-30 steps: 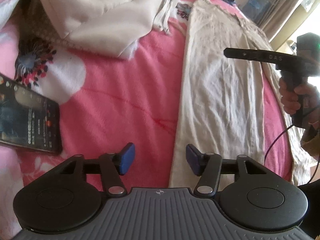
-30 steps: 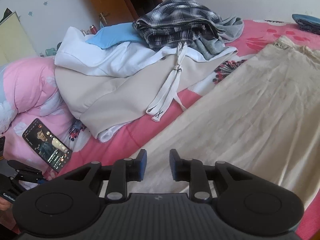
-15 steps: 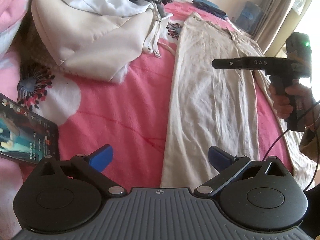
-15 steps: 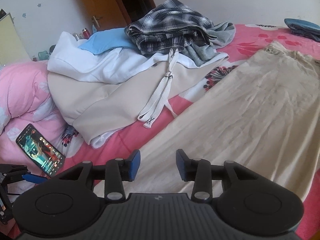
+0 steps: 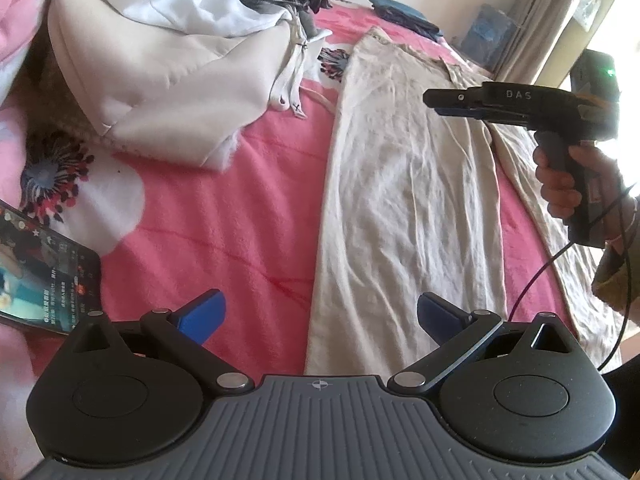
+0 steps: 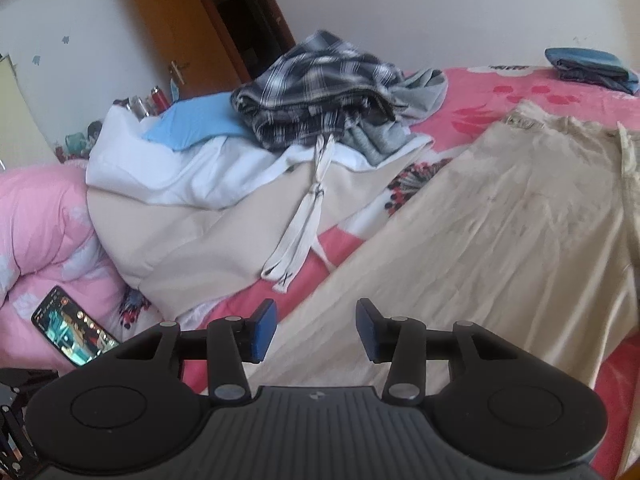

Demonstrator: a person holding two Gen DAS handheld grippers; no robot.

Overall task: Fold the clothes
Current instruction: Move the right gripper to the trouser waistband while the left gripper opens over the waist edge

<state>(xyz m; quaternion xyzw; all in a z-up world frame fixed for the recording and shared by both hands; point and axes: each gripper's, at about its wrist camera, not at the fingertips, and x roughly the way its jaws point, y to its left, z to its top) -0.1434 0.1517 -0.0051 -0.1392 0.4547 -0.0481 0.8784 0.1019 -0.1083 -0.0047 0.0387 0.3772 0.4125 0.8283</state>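
Observation:
A long beige garment (image 5: pixel 408 200) lies flat on the pink bed; it also shows in the right wrist view (image 6: pixel 500 248). My left gripper (image 5: pixel 320 314) is wide open and empty, just above the garment's near left edge. My right gripper (image 6: pixel 316 330) is open and empty, held above the garment's lower part. In the left wrist view the right gripper (image 5: pixel 444 104) hovers over the garment's right side, seen side-on.
A pile of clothes (image 5: pixel 168 60) with a cream hoodie, white, blue and plaid pieces lies at the left (image 6: pixel 248 168). A lit phone (image 5: pixel 44 272) lies on the pink bedding (image 6: pixel 74 326). A folded blue item (image 6: pixel 592 64) sits at the far end.
Both grippers have opened: the left from nearly closed to wide, the right from nearly shut to a moderate gap. Both have lifted and tilted up, showing more of the bed and pile.

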